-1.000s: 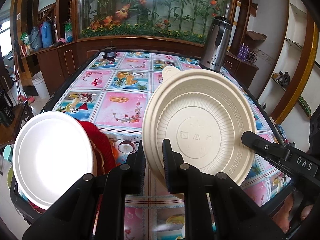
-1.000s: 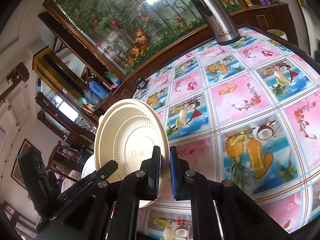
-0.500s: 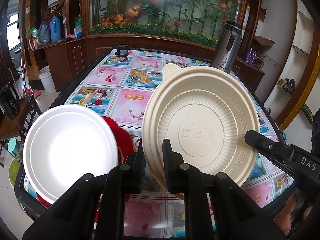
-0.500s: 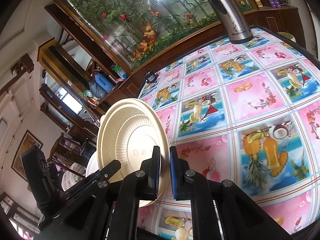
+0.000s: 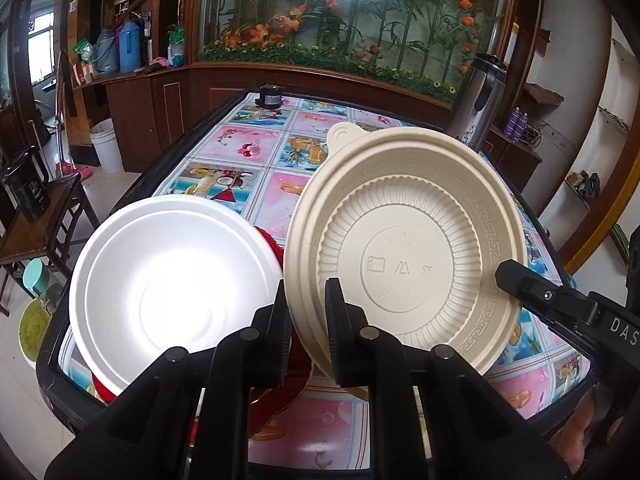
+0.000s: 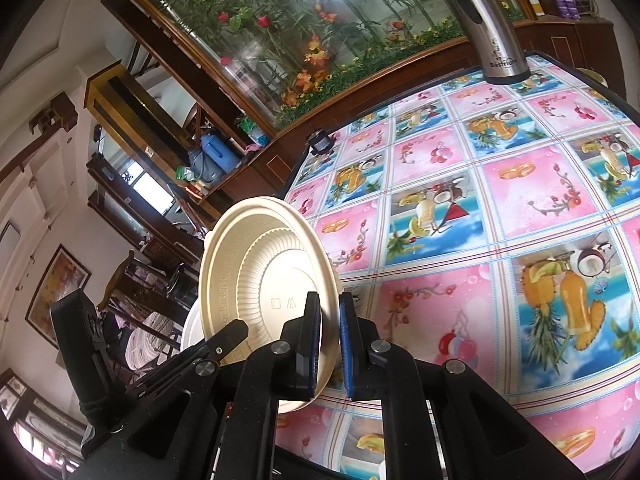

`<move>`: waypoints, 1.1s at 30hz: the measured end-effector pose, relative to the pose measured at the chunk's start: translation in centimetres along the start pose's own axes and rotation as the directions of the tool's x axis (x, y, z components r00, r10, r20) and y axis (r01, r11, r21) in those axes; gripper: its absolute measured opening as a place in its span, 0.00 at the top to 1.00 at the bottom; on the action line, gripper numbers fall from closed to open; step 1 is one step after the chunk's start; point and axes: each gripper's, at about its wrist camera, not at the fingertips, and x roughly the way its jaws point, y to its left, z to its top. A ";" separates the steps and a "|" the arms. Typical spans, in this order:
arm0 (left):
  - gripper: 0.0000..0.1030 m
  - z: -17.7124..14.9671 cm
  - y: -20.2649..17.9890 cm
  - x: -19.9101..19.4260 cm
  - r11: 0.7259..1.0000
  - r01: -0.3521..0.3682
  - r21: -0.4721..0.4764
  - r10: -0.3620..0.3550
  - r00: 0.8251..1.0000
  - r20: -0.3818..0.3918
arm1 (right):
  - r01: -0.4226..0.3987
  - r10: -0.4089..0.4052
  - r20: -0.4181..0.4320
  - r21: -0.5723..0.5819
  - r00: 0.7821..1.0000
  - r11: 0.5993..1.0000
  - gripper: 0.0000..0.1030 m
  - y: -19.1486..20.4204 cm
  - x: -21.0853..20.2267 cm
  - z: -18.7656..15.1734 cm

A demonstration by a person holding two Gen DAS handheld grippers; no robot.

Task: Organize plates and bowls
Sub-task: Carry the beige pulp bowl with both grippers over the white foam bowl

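A cream plastic bowl lid [image 5: 404, 248] with a ribbed underside is held upright above the table's near end. My left gripper [image 5: 307, 320] is shut on its lower left rim. My right gripper [image 6: 330, 344] is shut on its opposite rim; its finger shows in the left wrist view [image 5: 544, 296]. The lid also shows in the right wrist view [image 6: 264, 276]. A white foam bowl [image 5: 168, 292] leans at the near left on a red plate [image 5: 272, 384] that is mostly hidden.
The table [image 6: 480, 208] has a pink and blue fruit-print cloth. A steel thermos [image 6: 484, 20] stands at the far right, a small black object [image 5: 271, 96] at the far edge. A wooden chair [image 5: 36, 224] and white bucket [image 5: 105, 148] stand left of the table.
Both grippers with the lid have lifted and pulled back a little. The white bowl and the table have shifted in the left wrist view, and more floor at the left shows.
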 end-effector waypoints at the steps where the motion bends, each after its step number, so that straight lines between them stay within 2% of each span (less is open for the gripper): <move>1: 0.87 0.0 0.2 0.0 1.000 -0.002 -0.003 0.002 1.000 0.001 | -0.004 0.004 -0.002 -0.002 1.000 1.000 0.91 0.1 0.1 0.0; 33: 0.85 0.2 5.8 -0.3 0.992 -0.070 -0.106 0.071 0.997 0.004 | -0.071 0.065 -0.068 -0.088 0.996 0.994 0.91 5.0 4.3 0.1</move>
